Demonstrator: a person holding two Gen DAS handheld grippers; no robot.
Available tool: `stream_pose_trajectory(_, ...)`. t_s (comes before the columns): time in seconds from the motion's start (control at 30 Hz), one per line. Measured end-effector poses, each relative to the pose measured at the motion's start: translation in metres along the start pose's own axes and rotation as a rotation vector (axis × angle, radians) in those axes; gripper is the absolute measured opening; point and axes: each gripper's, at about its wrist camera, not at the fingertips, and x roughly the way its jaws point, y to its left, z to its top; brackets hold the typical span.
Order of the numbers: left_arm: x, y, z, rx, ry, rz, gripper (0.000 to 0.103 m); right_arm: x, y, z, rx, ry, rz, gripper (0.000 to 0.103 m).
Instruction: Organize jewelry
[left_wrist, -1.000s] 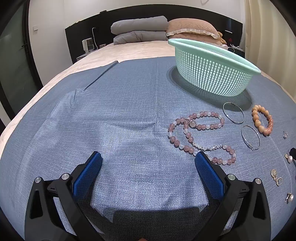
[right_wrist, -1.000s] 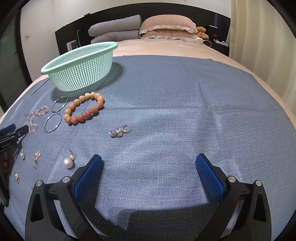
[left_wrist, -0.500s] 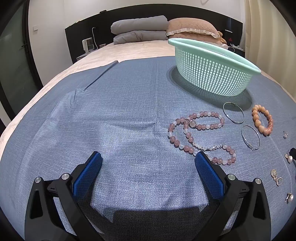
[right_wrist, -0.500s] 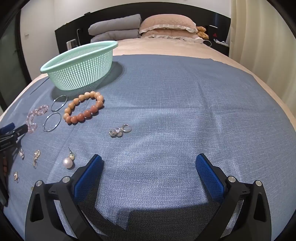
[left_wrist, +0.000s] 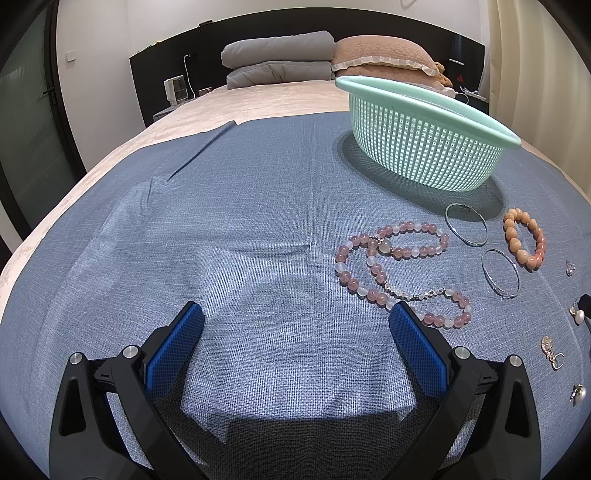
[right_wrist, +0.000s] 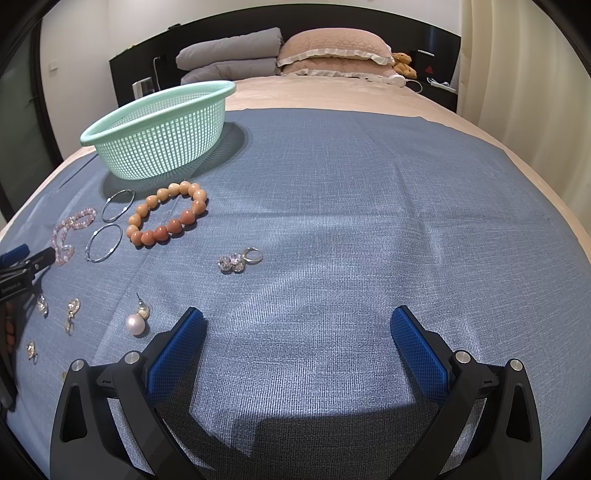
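Observation:
Jewelry lies spread on a blue cloth (left_wrist: 240, 229). A pink bead necklace (left_wrist: 397, 271) curls just ahead of my left gripper's right finger. Beside it lie two silver hoops (left_wrist: 466, 223), (left_wrist: 501, 273) and an orange bead bracelet (left_wrist: 524, 240), (right_wrist: 168, 218). A mint mesh basket (left_wrist: 417, 136), (right_wrist: 159, 129) stands behind them. A pearl earring (right_wrist: 136, 321) rests close to the left finger of my right gripper (right_wrist: 297, 332), and a crystal earring (right_wrist: 238, 260) lies further ahead. My left gripper (left_wrist: 295, 328) is open over bare cloth; my right gripper is open too.
Several small earrings (right_wrist: 70, 312) lie at the left of the right wrist view, near the tip of the other gripper (right_wrist: 26, 264). Pillows (left_wrist: 328, 55) and a dark headboard stand at the far end of the bed. A curtain hangs on the right.

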Motion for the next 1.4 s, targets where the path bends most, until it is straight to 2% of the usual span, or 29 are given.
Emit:
stream_pose_trajectory(1.17,0.002,0.003,-0.002,0.002,0.002,0.002,0.099,0.003,-0.001,0.007,-0.004,0.03,-0.003,0.097)
stream_pose_trajectory(1.4,0.001,0.006,0.006,-0.002,0.01,-0.04,0.099,0.002,0.005,0.021,0.0,0.045,0.012,0.096)
